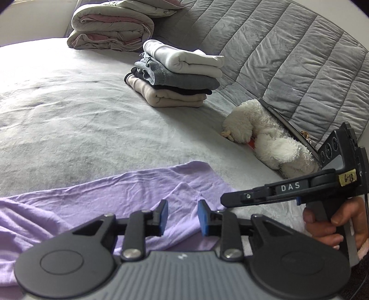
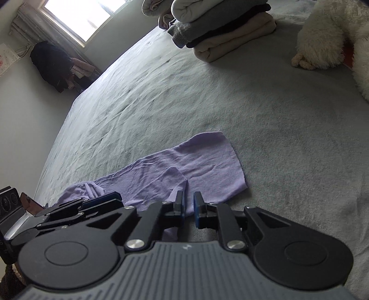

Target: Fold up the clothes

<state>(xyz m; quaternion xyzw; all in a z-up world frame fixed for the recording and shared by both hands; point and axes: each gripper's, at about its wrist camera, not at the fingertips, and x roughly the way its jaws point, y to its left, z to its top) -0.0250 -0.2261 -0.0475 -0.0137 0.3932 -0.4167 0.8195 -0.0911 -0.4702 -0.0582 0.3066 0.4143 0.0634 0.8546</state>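
Grey bedsheet (image 1: 80, 120) is being seen across both views, wrinkled, with a wide bare stretch lying between the near garment and the far stack. Its far left edge is dropping off toward a wall and a bright window (image 2: 78, 16) in the right wrist view. A quilted grey cover (image 1: 288, 57) is bounding the right side.

One lilac garment (image 1: 115, 196) is lying spread and creased at the near edge of the bed, a folded-over flap showing near its middle. In the right wrist view its squared end (image 2: 219, 161) is lying flat, with bare sheet open all around it.

Left gripper (image 1: 182, 218) is being held just above the lilac fabric, jaws parted by a moderate gap, nothing gripped. Right gripper (image 2: 189, 207) is being held at the fabric's near edge, jaws apart by a narrow gap; no cloth is seen pinched.

Lettering "DAS" (image 1: 290, 186) and a yellow tag reading "6-13" (image 1: 349, 178) are being read on the right gripper's body.

One stack of four folded garments (image 1: 175, 76), one rolled duvet (image 1: 110, 30) and one white plush toy (image 1: 265, 136) are being counted.
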